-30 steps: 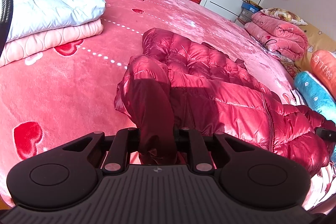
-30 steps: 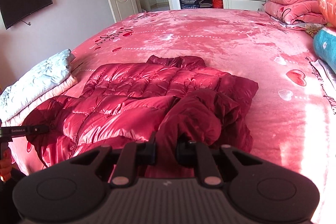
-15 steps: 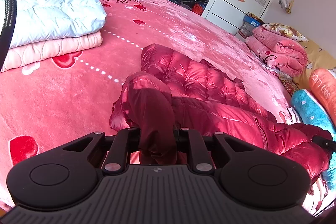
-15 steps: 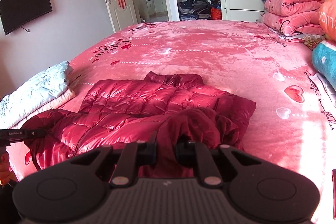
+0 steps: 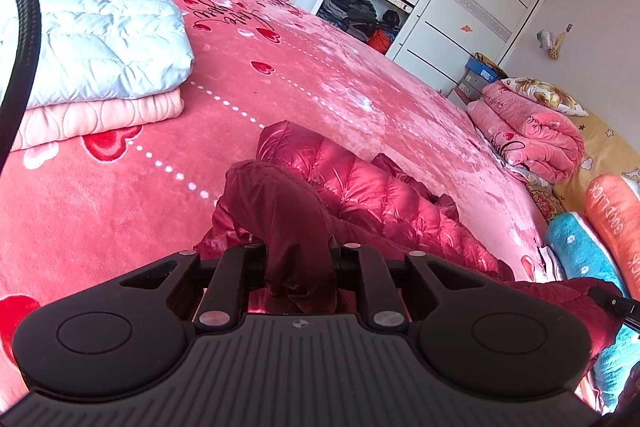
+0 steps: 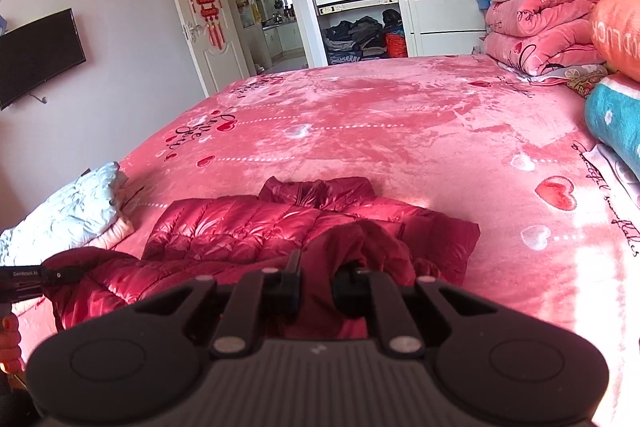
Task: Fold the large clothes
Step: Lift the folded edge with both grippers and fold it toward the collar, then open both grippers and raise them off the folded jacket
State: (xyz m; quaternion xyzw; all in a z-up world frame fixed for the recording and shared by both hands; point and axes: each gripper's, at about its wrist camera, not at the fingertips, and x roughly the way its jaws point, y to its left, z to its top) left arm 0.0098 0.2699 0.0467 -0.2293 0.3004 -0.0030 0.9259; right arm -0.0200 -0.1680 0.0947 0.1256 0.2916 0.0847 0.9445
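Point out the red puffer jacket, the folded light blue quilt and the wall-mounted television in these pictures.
red puffer jacket (image 6: pixel 240 227): right wrist view, on its shiny quilted back.
folded light blue quilt (image 5: pixel 100 39): left wrist view, on its top face.
wall-mounted television (image 6: pixel 38 57): right wrist view, on its dark screen.

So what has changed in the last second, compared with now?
Both grippers lifted the near edge of the red jacket and carried it toward the collar; more bedspread shows beyond. The left gripper and right gripper stay clamped on fabric. The folded quilts did not move.

jacket on bed — folded quilts left, pillows right
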